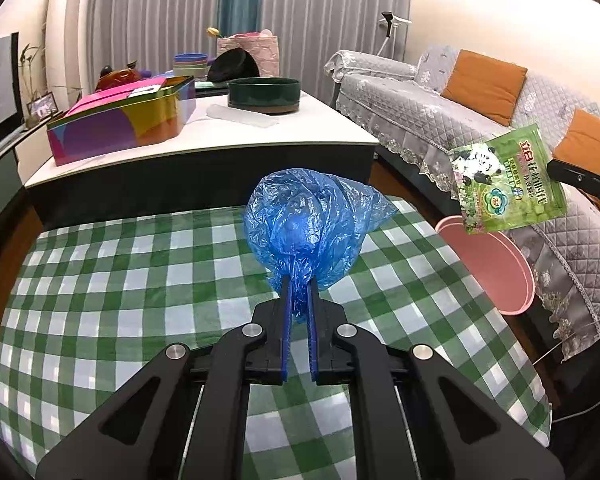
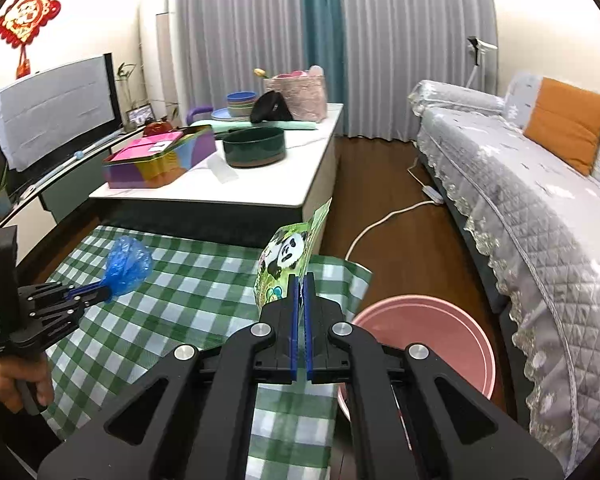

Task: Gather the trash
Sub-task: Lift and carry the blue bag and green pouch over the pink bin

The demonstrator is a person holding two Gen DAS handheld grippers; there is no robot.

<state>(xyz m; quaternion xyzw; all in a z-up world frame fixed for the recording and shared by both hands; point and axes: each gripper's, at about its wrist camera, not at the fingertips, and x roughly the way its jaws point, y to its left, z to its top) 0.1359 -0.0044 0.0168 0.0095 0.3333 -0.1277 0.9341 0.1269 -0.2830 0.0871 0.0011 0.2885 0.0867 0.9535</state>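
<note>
Checkered worktop: left gripper fingers pinch blue plastic bag; right gripper clamps panda wrapper, nearer the pink bin off the worktop's right edge.

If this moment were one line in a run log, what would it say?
left claw: shut on blue plastic bag | right claw: shut on panda wrapper | pink bin: beside checkered table, nothing dropped yet

Crumpled blue bag, green panda wrapper
</note>
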